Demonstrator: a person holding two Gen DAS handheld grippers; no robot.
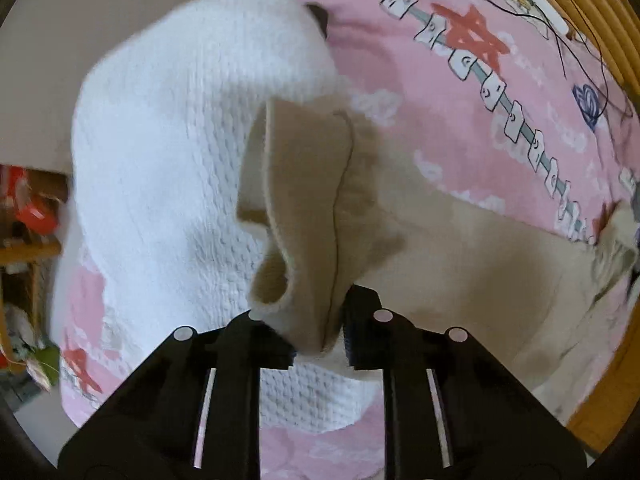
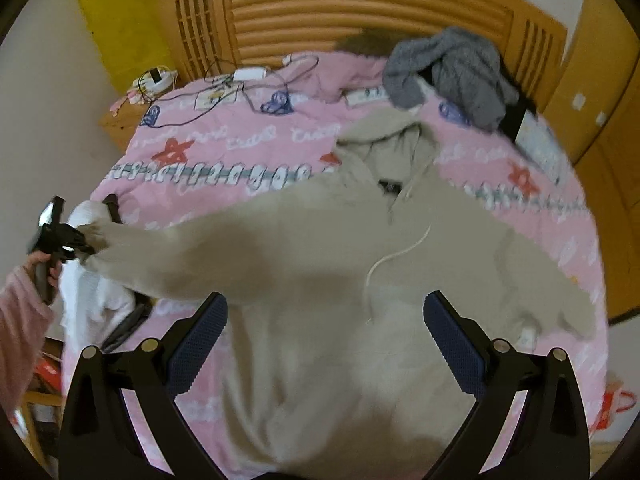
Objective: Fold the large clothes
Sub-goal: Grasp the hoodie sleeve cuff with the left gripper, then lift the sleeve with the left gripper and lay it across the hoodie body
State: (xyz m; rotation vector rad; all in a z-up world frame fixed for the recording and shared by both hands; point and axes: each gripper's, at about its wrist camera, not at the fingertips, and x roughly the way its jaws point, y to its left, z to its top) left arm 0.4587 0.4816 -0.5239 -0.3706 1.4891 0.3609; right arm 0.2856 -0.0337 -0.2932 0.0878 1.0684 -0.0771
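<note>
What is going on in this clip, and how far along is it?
A person with a handheld gripper in each hand is starting to fold a beige hoodie spread flat on a pink bedspread. The left gripper is shut on the cuff of one sleeve, stretched out toward the bed's edge over a white knit garment. The right gripper hangs open above the hoodie's lower body, touching nothing. No fold is made yet. A grey garment lies near the headboard.

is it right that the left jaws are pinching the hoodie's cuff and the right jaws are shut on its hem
Not quite. The left gripper does pinch the beige hoodie's cuff, but the right gripper hangs wide open above the hoodie, gripping nothing, as the right wrist view shows.
</note>
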